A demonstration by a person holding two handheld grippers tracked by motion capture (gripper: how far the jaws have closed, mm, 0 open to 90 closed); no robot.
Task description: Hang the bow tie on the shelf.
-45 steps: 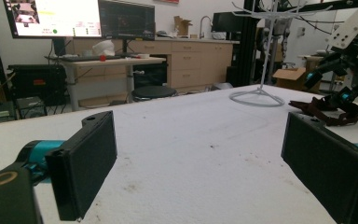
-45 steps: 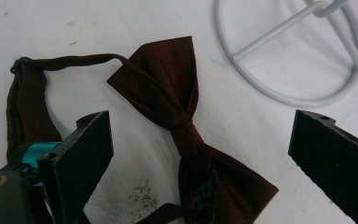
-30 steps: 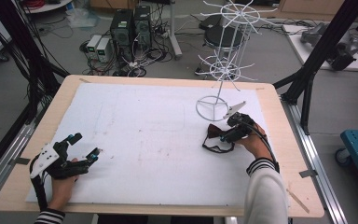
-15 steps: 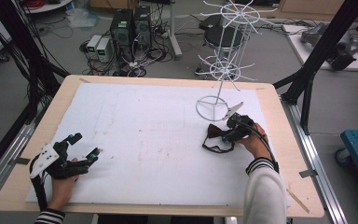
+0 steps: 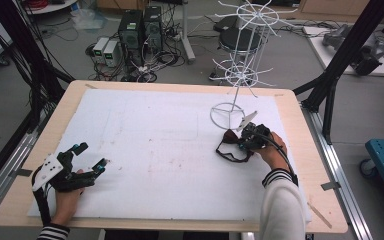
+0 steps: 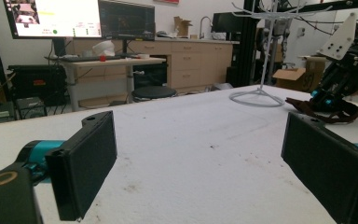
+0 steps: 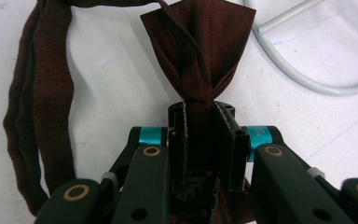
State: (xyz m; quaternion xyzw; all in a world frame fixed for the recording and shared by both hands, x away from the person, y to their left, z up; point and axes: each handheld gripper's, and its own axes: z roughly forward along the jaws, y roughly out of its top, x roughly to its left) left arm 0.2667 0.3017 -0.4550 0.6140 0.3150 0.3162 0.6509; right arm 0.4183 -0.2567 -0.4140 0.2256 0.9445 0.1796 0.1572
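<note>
Right gripper has just been closing, and its black jaws now pinch a gathered fold of the dark brown cloth band, which fans out above the jaw tips in the right gripper view. Beyond the pinch the band runs off as a long loop lying flat on the white foam mat, its strap doubled and slightly twisted along the left of that view. In the high view the band lies near the right end of the mat, just beside the round base of the white wire rack, and the right gripper sits over its near end, with the hand behind it. Whether cloth and base ring touch is hard to tell; they look just apart.

Of holders there is the rack alone: its wire arms are bare and its base ring encloses only mat.

Left gripper rests near the left end of the mat, well apart from the band, its two flat black pads spread wide with bare mat between them. From its camera the band shows as a low dark heap beside the rack base.
</note>
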